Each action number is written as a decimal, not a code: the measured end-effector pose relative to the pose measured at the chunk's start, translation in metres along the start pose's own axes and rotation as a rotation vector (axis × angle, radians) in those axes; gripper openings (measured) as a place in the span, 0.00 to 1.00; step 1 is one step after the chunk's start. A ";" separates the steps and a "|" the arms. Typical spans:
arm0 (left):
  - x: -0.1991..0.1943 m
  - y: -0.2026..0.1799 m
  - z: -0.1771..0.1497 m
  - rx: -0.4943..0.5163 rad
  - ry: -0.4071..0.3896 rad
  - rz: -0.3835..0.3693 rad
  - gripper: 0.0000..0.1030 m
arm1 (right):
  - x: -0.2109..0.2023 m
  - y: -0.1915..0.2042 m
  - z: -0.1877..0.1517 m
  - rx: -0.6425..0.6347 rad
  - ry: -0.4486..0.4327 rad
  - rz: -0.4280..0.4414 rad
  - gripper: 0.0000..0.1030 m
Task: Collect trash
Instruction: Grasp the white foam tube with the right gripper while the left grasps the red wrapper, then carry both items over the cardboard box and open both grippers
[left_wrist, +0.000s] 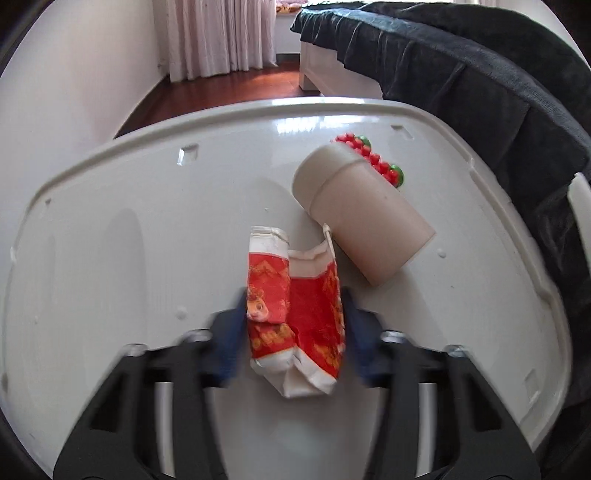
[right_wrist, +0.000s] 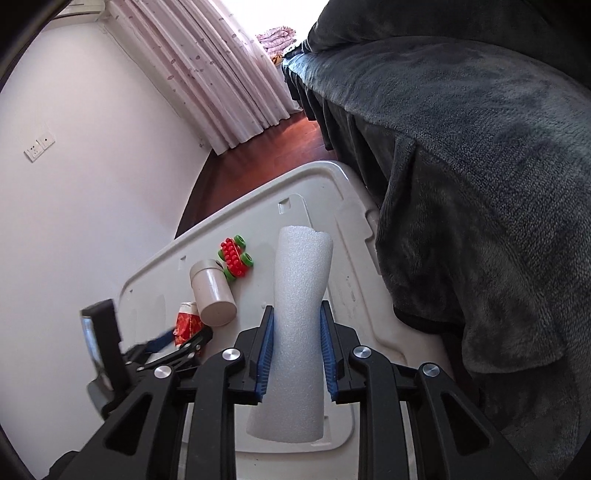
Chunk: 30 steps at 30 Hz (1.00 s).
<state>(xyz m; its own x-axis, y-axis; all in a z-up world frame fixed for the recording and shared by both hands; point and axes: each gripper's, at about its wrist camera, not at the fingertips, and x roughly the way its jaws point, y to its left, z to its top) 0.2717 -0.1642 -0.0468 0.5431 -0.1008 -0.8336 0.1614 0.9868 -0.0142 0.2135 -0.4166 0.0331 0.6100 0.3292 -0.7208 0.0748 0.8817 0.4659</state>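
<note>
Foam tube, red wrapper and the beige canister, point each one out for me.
foam tube (right_wrist: 295, 325), right wrist view, its pinched middle.
red wrapper (left_wrist: 295, 314), left wrist view, its crumpled red centre.
beige canister (left_wrist: 364, 218), left wrist view, its side wall.

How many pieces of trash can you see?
2: a crumpled red wrapper between the left gripper's fingers on the white lid, and a white foam tube held in the right gripper.

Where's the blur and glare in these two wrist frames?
Left wrist: motion blur smears the left gripper around the red wrapper; window glare streaks the white lid at its far edge; the beige canister is sharp. Right wrist: right gripper and foam tube crisp, window blown out, heavy fisheye bending at the edges.
</note>
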 end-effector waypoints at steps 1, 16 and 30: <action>0.001 -0.001 0.001 0.009 0.000 0.002 0.35 | 0.000 0.001 0.001 -0.001 -0.001 0.001 0.23; -0.038 0.026 -0.015 -0.006 -0.070 0.054 0.28 | 0.015 0.029 -0.007 -0.061 0.021 0.012 0.23; -0.112 0.059 -0.058 -0.047 -0.150 0.115 0.28 | 0.010 0.095 -0.039 -0.178 0.043 0.101 0.23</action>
<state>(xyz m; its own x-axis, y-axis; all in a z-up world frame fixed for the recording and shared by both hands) 0.1722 -0.0876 0.0136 0.6728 -0.0017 -0.7398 0.0550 0.9973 0.0477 0.1962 -0.3161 0.0501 0.5728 0.4296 -0.6980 -0.1283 0.8881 0.4414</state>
